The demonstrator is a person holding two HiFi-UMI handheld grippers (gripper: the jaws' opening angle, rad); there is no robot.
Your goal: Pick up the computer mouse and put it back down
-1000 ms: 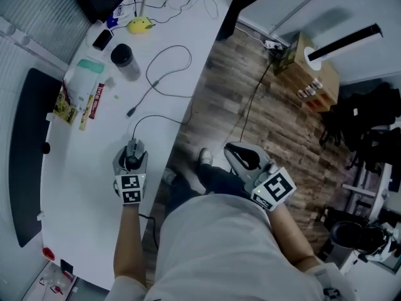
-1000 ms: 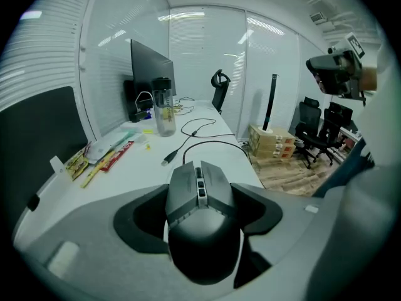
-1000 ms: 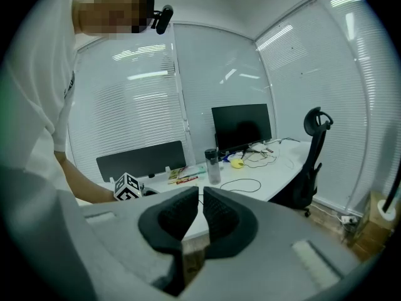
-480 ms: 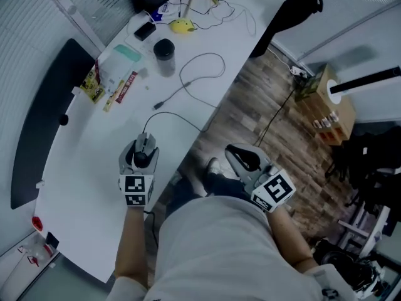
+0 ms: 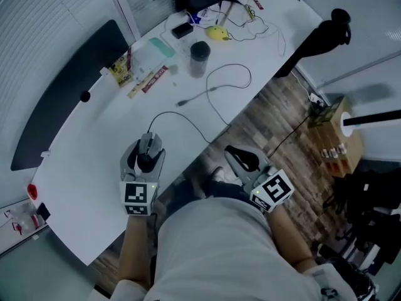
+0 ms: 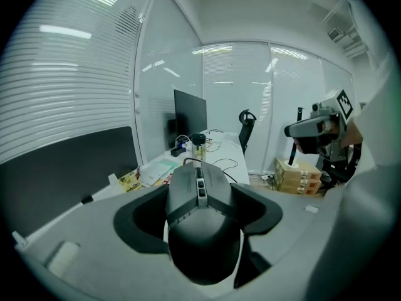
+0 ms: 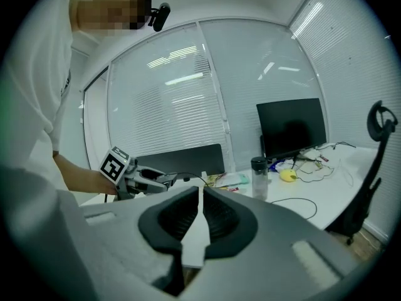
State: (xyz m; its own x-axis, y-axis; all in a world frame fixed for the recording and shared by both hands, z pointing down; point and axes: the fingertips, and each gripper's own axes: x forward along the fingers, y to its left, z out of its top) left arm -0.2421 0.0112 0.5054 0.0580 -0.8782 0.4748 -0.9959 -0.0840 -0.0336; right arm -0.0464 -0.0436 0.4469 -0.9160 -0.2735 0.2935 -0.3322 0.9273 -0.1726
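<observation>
left tongs (image 5: 145, 150): clamped on dark grey corded computer mouse (image 6: 199, 193) | right tongs (image 7: 199, 200): together, empty, 3 o'clock, past white surface (image 5: 94, 162) edge

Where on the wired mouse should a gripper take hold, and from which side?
Probably the mouse by its two long flanks, coming from the tail end, as the left gripper has it. The width across the sides fits between the jaws, the humped back gives no purchase, and the cable leaves from the front.
</observation>
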